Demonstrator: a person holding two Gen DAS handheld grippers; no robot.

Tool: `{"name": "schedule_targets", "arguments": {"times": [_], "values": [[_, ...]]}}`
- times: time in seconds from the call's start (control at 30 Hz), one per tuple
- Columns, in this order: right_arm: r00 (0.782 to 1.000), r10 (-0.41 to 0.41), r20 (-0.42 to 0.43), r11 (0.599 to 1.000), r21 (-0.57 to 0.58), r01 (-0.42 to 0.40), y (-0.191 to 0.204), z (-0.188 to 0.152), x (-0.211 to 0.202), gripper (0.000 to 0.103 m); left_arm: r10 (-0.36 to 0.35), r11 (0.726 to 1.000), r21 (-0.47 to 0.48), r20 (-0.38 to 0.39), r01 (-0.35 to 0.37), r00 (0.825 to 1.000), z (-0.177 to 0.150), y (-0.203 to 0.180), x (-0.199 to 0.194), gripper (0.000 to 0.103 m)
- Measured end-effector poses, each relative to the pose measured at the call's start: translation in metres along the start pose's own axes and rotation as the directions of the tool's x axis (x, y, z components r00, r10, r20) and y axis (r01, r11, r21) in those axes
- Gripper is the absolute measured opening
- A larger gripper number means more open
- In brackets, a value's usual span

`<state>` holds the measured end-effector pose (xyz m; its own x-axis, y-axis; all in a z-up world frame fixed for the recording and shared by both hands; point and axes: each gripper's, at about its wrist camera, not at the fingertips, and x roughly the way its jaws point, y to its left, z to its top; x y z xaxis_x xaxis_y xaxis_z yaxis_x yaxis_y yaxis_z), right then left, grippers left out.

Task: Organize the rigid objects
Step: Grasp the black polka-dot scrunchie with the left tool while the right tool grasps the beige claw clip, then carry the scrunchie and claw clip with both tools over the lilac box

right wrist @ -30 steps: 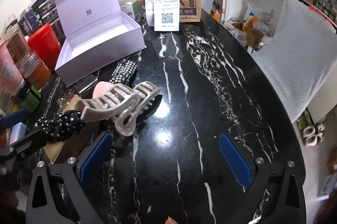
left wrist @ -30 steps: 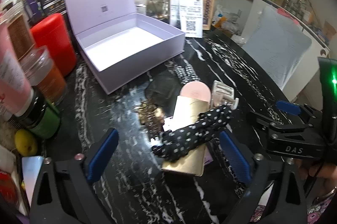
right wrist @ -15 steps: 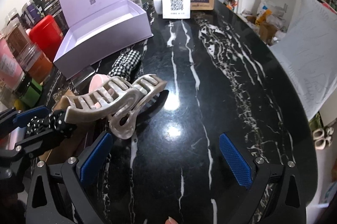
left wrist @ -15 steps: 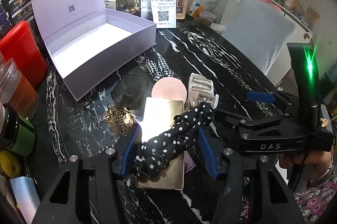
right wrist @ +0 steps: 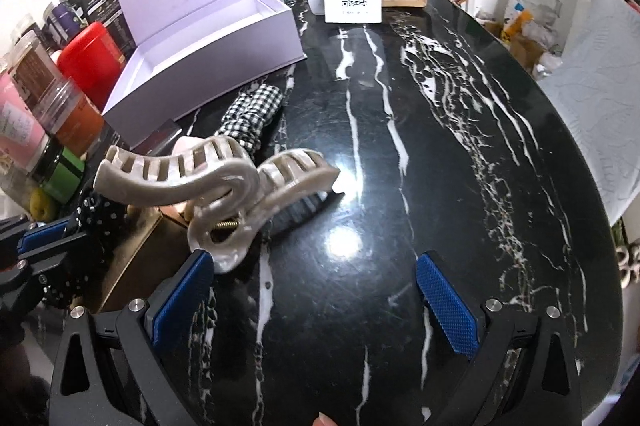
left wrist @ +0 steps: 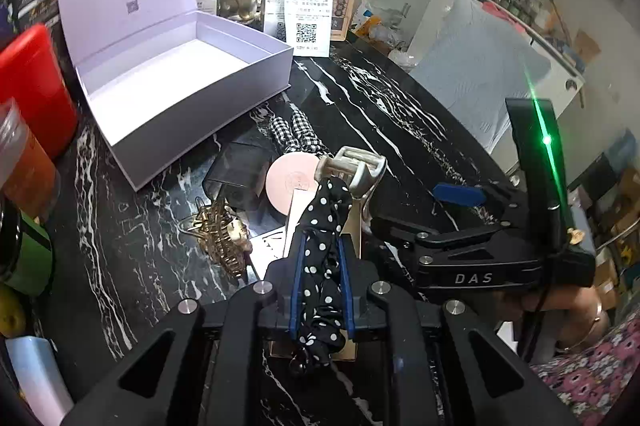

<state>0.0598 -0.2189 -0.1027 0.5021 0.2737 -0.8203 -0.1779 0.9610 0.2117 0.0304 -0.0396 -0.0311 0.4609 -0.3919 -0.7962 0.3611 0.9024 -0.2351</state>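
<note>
Squeezing tight on a soft black polka-dot scrunchie (left wrist: 320,266), the left gripper (left wrist: 320,290) is pinching the cloth between its two blue pads. The scrunchie is lying across a flat gold box (left wrist: 352,238) on the shiny black marble table (left wrist: 400,130) with white streaks.

The left camera is showing things the right one is missing: a spiky gold hair clip (left wrist: 220,238) on the table, a round pink compact (left wrist: 292,182), a dark see-through case (left wrist: 236,170), and a hand (left wrist: 560,310) holding the right gripper's black handle beside a flowery sleeve (left wrist: 592,378).

The right camera is giving the best look at the big pearly claw clip (right wrist: 212,186). It is smooth and curvy, with long teeth and a little brass spring, and it is resting partly on the gold box. The right gripper (right wrist: 316,302) is standing wide apart with nothing between its bumpy blue pads; its left pad (right wrist: 180,298) is sitting just beside the clip's loop end. From here the left gripper is only peeking in at the edge.

Both cameras are showing the pale purple box (left wrist: 180,66) sitting open behind the pile, its stiff lid standing up and nothing lying inside it. A checked black-and-white scrunchie (right wrist: 252,114) is lying between that box and the claw clip.
</note>
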Motion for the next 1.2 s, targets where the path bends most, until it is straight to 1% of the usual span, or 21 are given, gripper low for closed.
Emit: {"name": "schedule_targets", "arguments": {"times": [0.13, 0.3, 0.37, 0.43, 0.53, 0.63, 0.7, 0.8, 0.83, 0.87, 0.9, 0.97, 1.0, 1.03, 1.07, 1.1, 1.2], "values": [[1.000, 0.028, 0.005, 1.000, 0.009, -0.028, 0.001, 0.002, 0.002, 0.103, -0.008, 0.999, -0.036, 0.020, 0.008, 1.000, 0.002, 0.008, -0.009, 0.016], [0.996, 0.089, 0.032, 0.995, 0.043, -0.090, -0.001, 0.004, -0.004, 0.103, 0.028, 0.998, -0.060, 0.053, -0.024, 0.998, 0.005, 0.018, -0.018, 0.016], [0.993, 0.112, 0.034, 0.992, 0.060, -0.114, -0.002, 0.005, -0.002, 0.103, 0.035, 0.996, -0.082, 0.053, -0.030, 0.998, 0.005, 0.026, -0.018, 0.016], [0.992, 0.119, 0.036, 0.990, 0.068, -0.121, 0.001, 0.006, 0.002, 0.103, 0.047, 0.994, -0.102, 0.049, -0.042, 0.998, 0.005, 0.032, -0.017, 0.016], [0.993, 0.109, 0.052, 0.993, 0.040, -0.111, 0.008, 0.010, 0.008, 0.103, 0.057, 0.992, -0.114, 0.049, -0.052, 0.997, 0.003, 0.038, -0.018, 0.016], [0.987, 0.150, 0.058, 0.988, 0.037, -0.152, 0.011, 0.016, 0.014, 0.103, 0.061, 0.991, -0.124, 0.051, -0.055, 0.997, 0.002, 0.041, -0.020, 0.016], [0.986, 0.153, 0.069, 0.988, 0.027, -0.155, 0.016, 0.020, 0.018, 0.103, 0.067, 0.990, -0.129, 0.054, -0.059, 0.996, 0.002, 0.043, -0.020, 0.016], [0.988, 0.133, 0.085, 0.991, 0.001, -0.133, 0.022, 0.024, 0.021, 0.091, 0.069, 0.989, -0.137, 0.055, -0.061, 0.996, 0.002, 0.046, -0.021, 0.016], [0.988, 0.129, 0.088, 0.992, -0.006, -0.129, 0.023, 0.024, 0.022, 0.085, 0.071, 0.988, -0.139, 0.055, -0.063, 0.996, 0.001, 0.047, -0.020, 0.016], [0.986, 0.143, 0.087, 0.990, -0.007, -0.143, 0.024, 0.025, 0.022, 0.079, 0.071, 0.988, -0.143, 0.054, -0.062, 0.996, 0.001, 0.048, -0.020, 0.016], [0.984, 0.157, 0.085, 0.988, -0.003, -0.157, 0.024, 0.026, 0.022, 0.076, 0.069, 0.987, -0.147, 0.053, -0.060, 0.996, 0.001, 0.049, -0.020, 0.016], [0.980, 0.182, 0.086, 0.983, 0.015, -0.184, 0.023, 0.026, 0.023, 0.064, 0.063, 0.986, -0.155, 0.051, -0.054, 0.997, 0.001, 0.051, -0.019, 0.016], [0.978, 0.189, 0.090, 0.981, 0.024, -0.192, 0.022, 0.026, 0.023, 0.060, 0.062, 0.986, -0.157, 0.051, -0.053, 0.997, 0.001, 0.052, -0.019, 0.016], [0.976, 0.195, 0.094, 0.979, 0.035, -0.199, 0.020, 0.025, 0.024, 0.051, 0.061, 0.986, -0.159, 0.050, -0.052, 0.997, 0.001, 0.052, -0.018, 0.016], [0.976, 0.194, 0.096, 0.979, 0.040, -0.199, 0.018, 0.025, 0.024, 0.045, 0.060, 0.986, -0.160, 0.049, -0.051, 0.997, 0.000, 0.052, -0.018, 0.016], [0.976, 0.192, 0.102, 0.979, 0.042, -0.197, 0.018, 0.025, 0.023, 0.043, 0.059, 0.986, -0.160, 0.047, -0.051, 0.997, 0.000, 0.052, -0.017, 0.016], [0.974, 0.201, 0.108, 0.977, 0.047, -0.207, 0.015, 0.023, 0.022, 0.043, 0.052, 0.986, -0.159, 0.046, -0.045, 0.998, 0.001, 0.053, -0.015, 0.016]]}}
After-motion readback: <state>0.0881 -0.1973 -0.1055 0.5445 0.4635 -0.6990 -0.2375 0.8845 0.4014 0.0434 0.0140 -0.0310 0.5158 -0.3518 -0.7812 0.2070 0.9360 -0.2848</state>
